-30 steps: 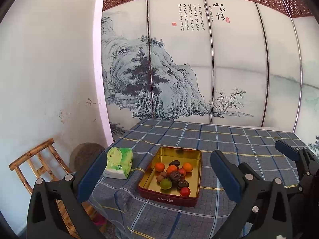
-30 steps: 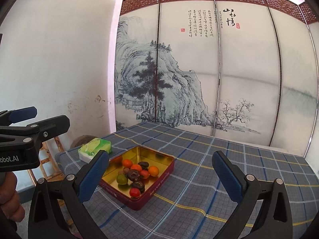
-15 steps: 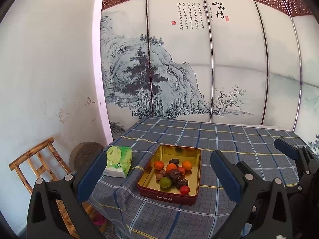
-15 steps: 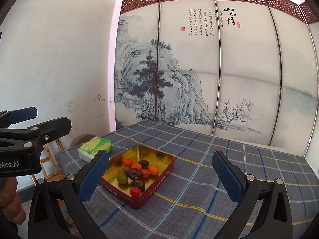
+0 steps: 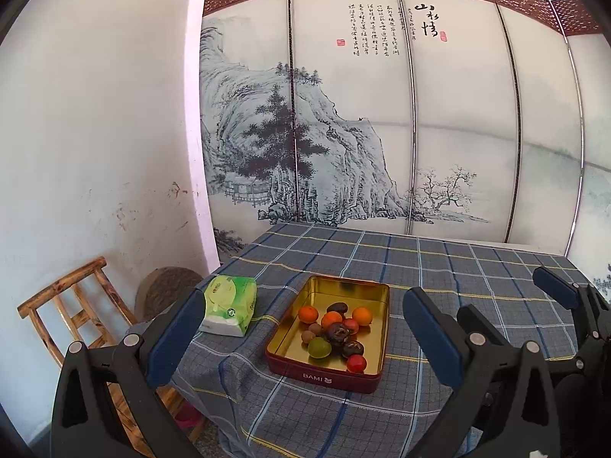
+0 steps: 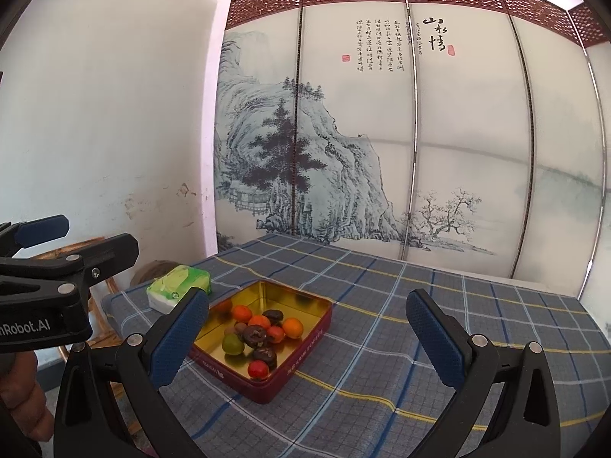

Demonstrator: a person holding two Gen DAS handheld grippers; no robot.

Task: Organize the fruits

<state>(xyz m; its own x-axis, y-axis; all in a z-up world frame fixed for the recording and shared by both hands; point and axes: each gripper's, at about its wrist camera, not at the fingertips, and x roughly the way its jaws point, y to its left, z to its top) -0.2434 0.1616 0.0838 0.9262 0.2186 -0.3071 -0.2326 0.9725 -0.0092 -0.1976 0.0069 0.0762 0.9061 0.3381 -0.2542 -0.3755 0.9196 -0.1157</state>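
Note:
A red tin (image 5: 322,374) with a gold inside sits on the plaid tablecloth; it also shows in the right wrist view (image 6: 301,337). It holds several small fruits: oranges (image 5: 307,313), a green one (image 5: 319,347), a red one (image 5: 356,363) and dark ones (image 5: 338,331). My left gripper (image 5: 301,337) is open and empty, held above the table's near edge before the tin. My right gripper (image 6: 307,337) is open and empty, to the right of the tin. The right gripper also shows at the left wrist view's right edge (image 5: 561,297).
A green tissue pack (image 5: 229,303) lies left of the tin near the table's left edge. A wooden stool (image 5: 72,305) and a round stump (image 5: 168,292) stand on the floor at the left. A painted folding screen (image 5: 382,114) stands behind the table.
Both grippers have drifted slightly nearer the table; the tin sits a little lower and larger in view. Nothing on the table has moved.

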